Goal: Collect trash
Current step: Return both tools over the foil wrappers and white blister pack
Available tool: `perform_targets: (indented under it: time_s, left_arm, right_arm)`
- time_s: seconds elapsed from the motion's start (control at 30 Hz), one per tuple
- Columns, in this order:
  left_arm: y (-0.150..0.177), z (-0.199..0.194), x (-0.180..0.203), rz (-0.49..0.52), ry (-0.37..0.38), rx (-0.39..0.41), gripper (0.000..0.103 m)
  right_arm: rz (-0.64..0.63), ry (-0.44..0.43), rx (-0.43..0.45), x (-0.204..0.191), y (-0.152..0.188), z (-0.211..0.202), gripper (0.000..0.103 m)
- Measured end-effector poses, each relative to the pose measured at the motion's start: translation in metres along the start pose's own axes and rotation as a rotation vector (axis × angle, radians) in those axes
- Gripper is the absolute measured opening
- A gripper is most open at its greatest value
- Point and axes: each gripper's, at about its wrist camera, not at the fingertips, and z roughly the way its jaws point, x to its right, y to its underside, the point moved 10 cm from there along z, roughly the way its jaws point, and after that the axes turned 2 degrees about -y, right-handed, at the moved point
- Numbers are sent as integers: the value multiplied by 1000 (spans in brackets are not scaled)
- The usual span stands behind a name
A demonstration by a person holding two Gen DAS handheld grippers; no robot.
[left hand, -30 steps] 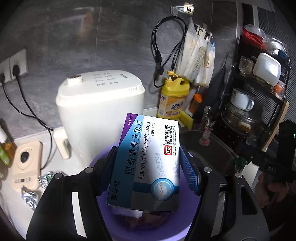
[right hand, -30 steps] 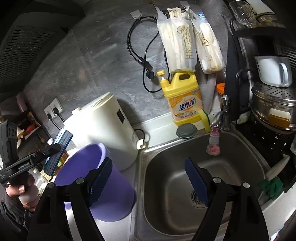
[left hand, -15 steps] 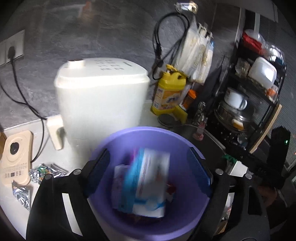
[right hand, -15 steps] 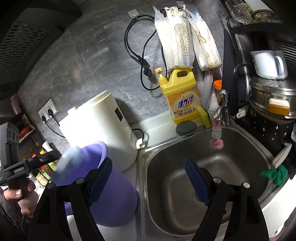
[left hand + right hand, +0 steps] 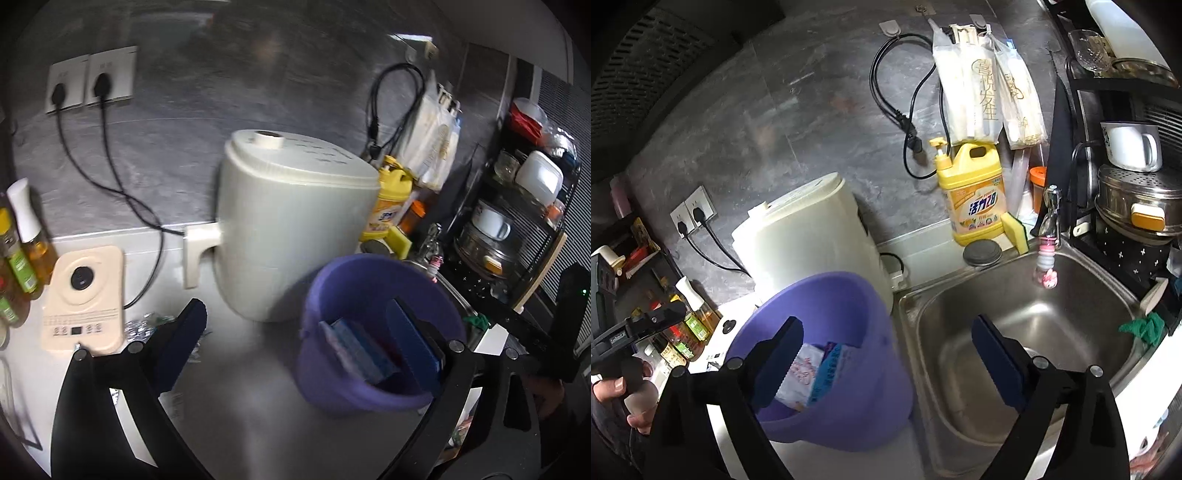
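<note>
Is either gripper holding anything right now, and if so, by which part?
Nothing is held. The left gripper and right gripper are both open and empty; the medicine box lies inside the purple bin.

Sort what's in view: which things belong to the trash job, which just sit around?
Job: purple bin, medicine box inside it, foil wrappers on the counter.
Around: white appliance, detergent bottle, sink, oil bottles.
</note>
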Motion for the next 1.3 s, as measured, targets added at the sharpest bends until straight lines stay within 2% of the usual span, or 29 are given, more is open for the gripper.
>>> perform_targets:
  time_s: [0.07, 0.37, 0.67, 1.1, 1.23, 1.3]
  left_arm:
    - [2, -8, -13, -1, -9, 1, 97]
    - [13, -42, -79, -34, -39, 14, 97]
    - [29, -59, -142, -72, -48, 13, 97]
    - [76, -42, -204, -149, -48, -47, 97]
    - [87, -34, -218, -174, -49, -60, 97]
    - [91, -29, -222, -181, -49, -67, 97]
  right_arm:
    - [-3, 3, 5, -10, 1, -1, 96]
    - [-35, -5, 17, -74, 10, -4, 96]
    - [-84, -23, 22, -143, 26, 3, 96]
    - [-205, -95, -48, -230, 73, 32, 96]
    - [-252, -119, -90, -254, 91, 49, 93]
    - [-266, -113, -106, -260, 98, 58, 87]
